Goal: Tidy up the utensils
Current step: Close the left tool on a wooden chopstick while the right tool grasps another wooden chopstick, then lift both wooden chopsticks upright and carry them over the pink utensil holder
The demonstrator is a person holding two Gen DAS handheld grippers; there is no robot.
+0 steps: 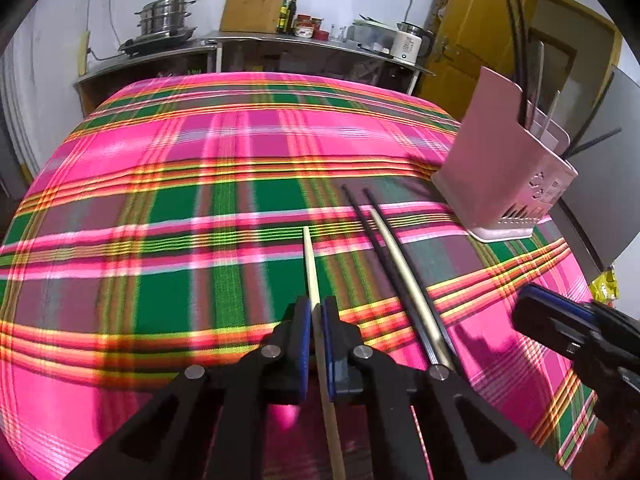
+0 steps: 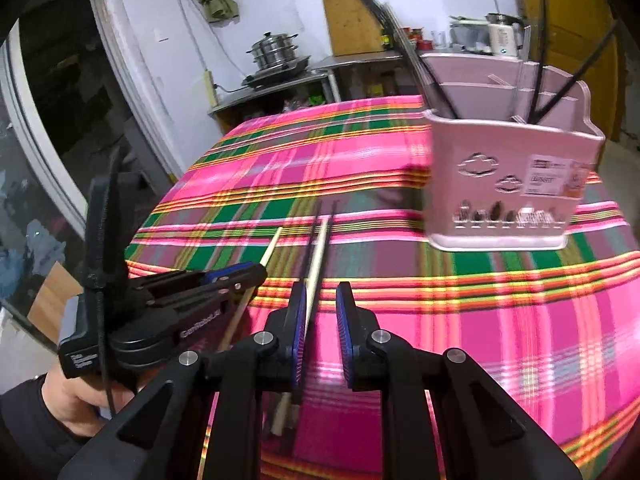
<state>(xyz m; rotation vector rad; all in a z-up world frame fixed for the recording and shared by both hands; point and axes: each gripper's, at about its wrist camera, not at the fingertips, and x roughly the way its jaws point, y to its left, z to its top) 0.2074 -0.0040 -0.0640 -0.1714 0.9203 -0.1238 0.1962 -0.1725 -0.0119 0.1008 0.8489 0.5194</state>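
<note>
Our left gripper [image 1: 316, 320] has its blue-padded fingers [image 1: 305, 336] clenched on a pale wooden chopstick [image 1: 310, 260] that points out over the pink, green and yellow plaid-covered surface [image 1: 200, 160]. Our right gripper [image 2: 322, 316] hangs released, its fingers apart above a second pale chopstick [image 1: 394, 248] lying with two black chopsticks [image 1: 362, 216]. The pink plastic utensil holder [image 2: 512, 184] stands nearby, already holding black chopsticks.
</note>
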